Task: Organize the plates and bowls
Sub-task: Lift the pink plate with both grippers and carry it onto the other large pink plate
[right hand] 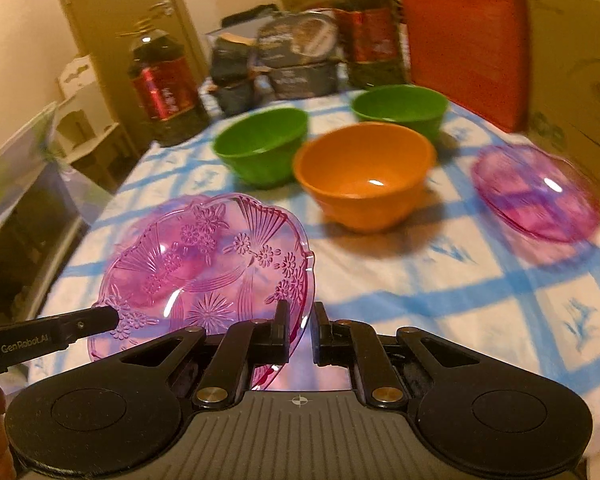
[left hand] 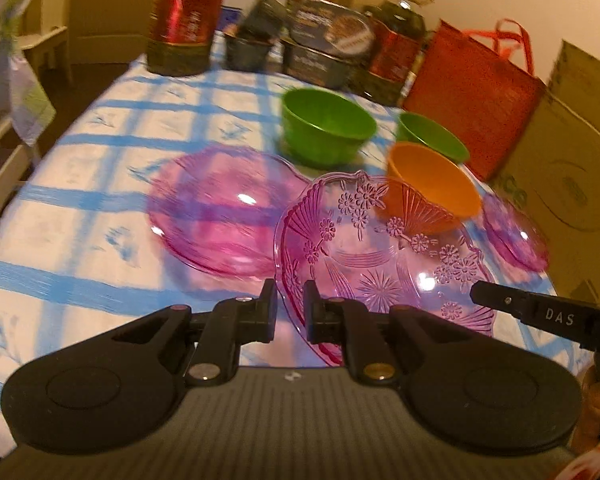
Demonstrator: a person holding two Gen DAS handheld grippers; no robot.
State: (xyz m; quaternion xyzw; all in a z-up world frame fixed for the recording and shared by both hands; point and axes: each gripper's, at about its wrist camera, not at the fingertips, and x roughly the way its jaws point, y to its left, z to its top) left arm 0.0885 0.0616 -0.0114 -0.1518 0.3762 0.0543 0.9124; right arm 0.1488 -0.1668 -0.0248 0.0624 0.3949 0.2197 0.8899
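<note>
A patterned pink glass plate [left hand: 380, 264] [right hand: 204, 272] is held above the table by both grippers. My left gripper [left hand: 290, 306] is shut on its left rim. My right gripper [right hand: 300, 328] is shut on its right rim and shows in the left wrist view [left hand: 500, 300]. A second pink plate [left hand: 220, 208] lies on the checked cloth to the left. A third pink plate [left hand: 514, 236] [right hand: 536, 192] lies at the right. An orange bowl [left hand: 432, 184] [right hand: 364, 172] and two green bowls [left hand: 324, 128] [left hand: 432, 136] [right hand: 260, 144] [right hand: 400, 110] stand behind.
Dark bottles [left hand: 186, 16] [right hand: 162, 88], tins and boxes [left hand: 324, 40] line the table's far edge. A red bag [left hand: 472, 96] [right hand: 466, 44] and cardboard boxes [left hand: 572, 168] stand at the right. The table [left hand: 80, 184] drops off on the left.
</note>
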